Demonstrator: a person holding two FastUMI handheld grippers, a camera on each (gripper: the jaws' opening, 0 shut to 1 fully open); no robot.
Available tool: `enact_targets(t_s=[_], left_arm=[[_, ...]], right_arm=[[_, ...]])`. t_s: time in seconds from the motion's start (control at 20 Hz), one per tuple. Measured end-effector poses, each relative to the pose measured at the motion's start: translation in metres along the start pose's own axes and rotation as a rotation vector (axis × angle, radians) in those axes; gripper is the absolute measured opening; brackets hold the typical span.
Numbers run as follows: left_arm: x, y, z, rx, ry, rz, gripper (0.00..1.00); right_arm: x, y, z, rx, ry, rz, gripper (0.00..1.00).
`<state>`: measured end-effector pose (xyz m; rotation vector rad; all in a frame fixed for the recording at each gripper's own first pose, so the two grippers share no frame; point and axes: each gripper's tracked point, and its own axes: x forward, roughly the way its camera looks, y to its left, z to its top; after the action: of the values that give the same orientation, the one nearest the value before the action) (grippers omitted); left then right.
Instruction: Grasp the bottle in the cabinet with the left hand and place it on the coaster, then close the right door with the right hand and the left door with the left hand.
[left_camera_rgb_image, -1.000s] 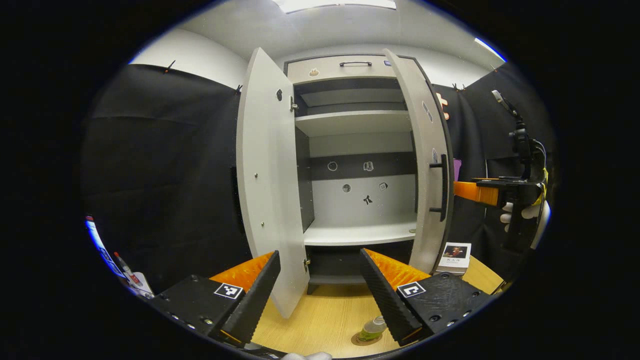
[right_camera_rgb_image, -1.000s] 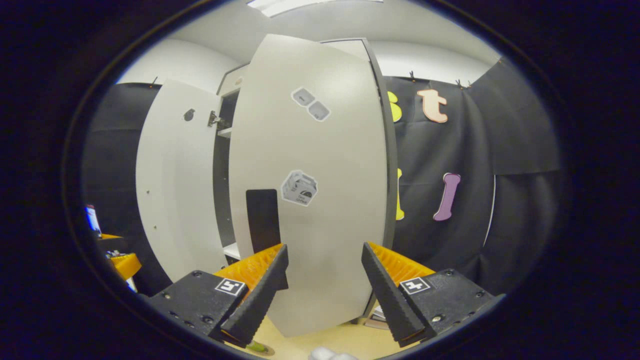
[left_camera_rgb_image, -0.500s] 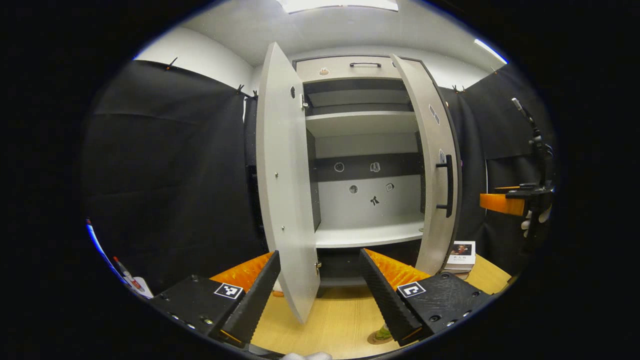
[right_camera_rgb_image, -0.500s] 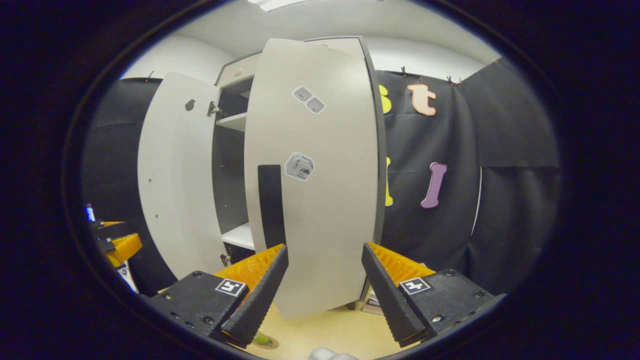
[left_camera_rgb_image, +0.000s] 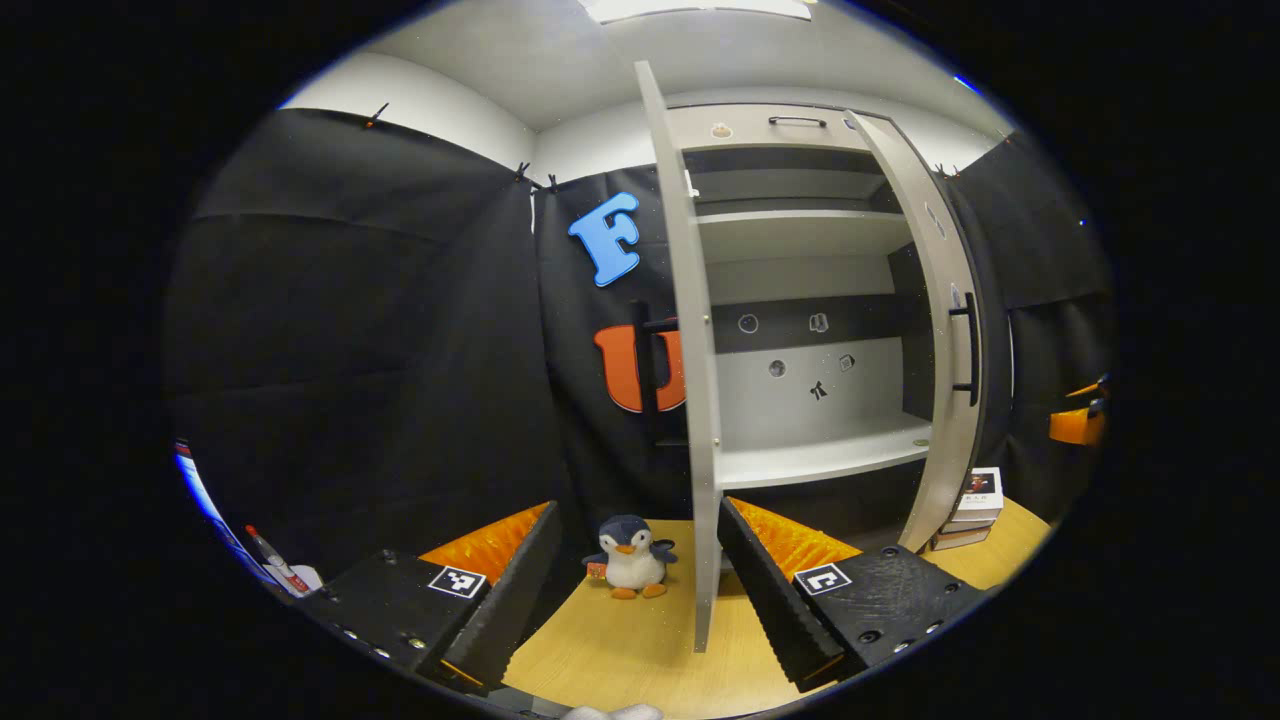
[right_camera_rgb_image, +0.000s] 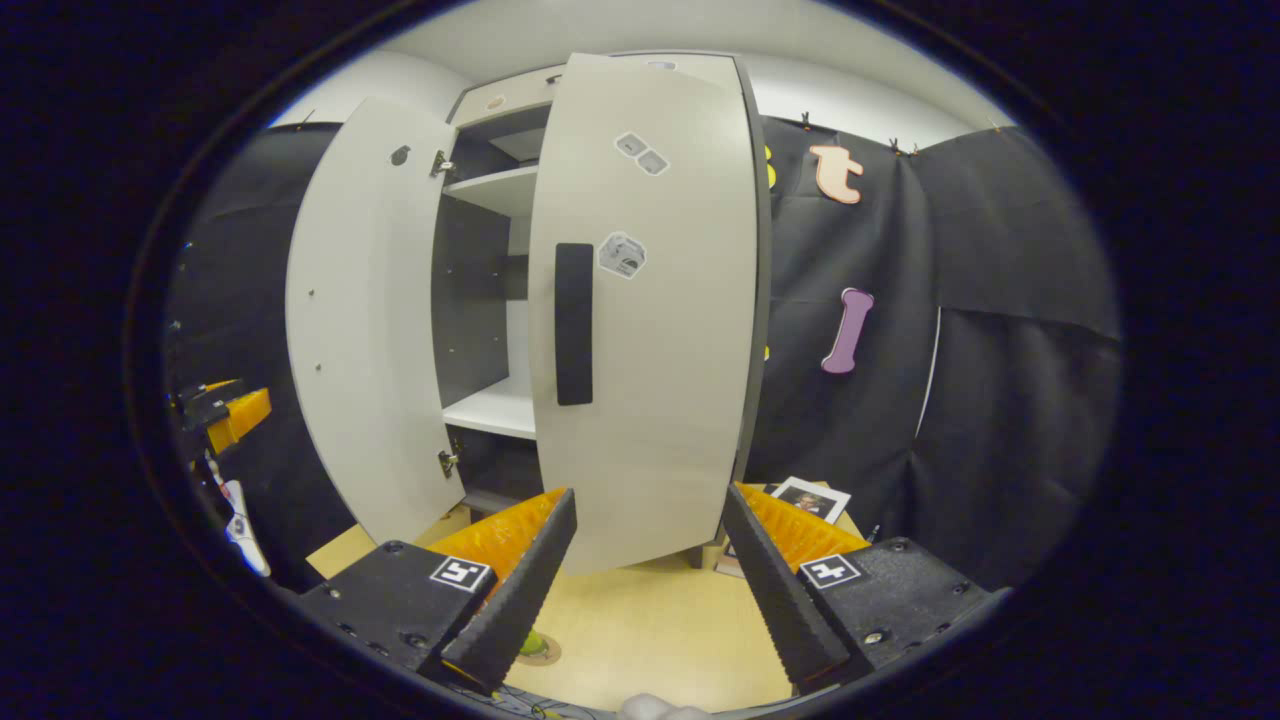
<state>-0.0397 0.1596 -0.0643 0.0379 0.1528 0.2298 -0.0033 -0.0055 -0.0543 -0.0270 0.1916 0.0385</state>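
The bottle stands on the coaster on the wooden table, mostly hidden behind a finger of the right gripper; its axis cannot be told. Behind it the cabinet has both doors ajar: the right door half-closed, the left door edge-on. The right gripper's fingers are spread, holding nothing. The left gripper is equally spread and empty, near a toy penguin.
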Motion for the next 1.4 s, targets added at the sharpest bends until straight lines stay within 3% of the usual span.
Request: enact_targets(t_s=[0.2, 0.5, 0.85, 0.9, 0.95, 1.4], left_arm=[[0.033, 0.046, 0.001, 0.001, -0.012, 0.061, 0.96], [0.079, 0.078, 0.019, -0.024, -0.037, 0.122, 0.96], [0.109, 0.054, 0.049, -0.038, -0.085, 0.078, 0.96], [0.110, 0.054, 0.048, -0.032, -0.084, 0.095, 0.96], [0.106, 0.056, 0.049, -0.024, -0.093, 0.106, 0.89], [0.098, 0.043, 0.055, -0.014, -0.101, 0.122, 0.92]], right_arm=[[-0.005, 0.009, -0.005, 0.003, 0.015, 0.010, 0.98], [-0.012, 0.003, -0.009, -0.007, 0.026, 0.000, 0.98], [-0.016, -0.014, -0.012, 0.020, 0.033, -0.029, 0.98], [-0.016, -0.015, -0.012, 0.024, 0.035, -0.030, 0.98], [-0.015, -0.016, -0.014, 0.027, 0.037, -0.030, 0.98], [-0.008, -0.020, -0.016, 0.043, 0.041, 0.001, 0.95]])
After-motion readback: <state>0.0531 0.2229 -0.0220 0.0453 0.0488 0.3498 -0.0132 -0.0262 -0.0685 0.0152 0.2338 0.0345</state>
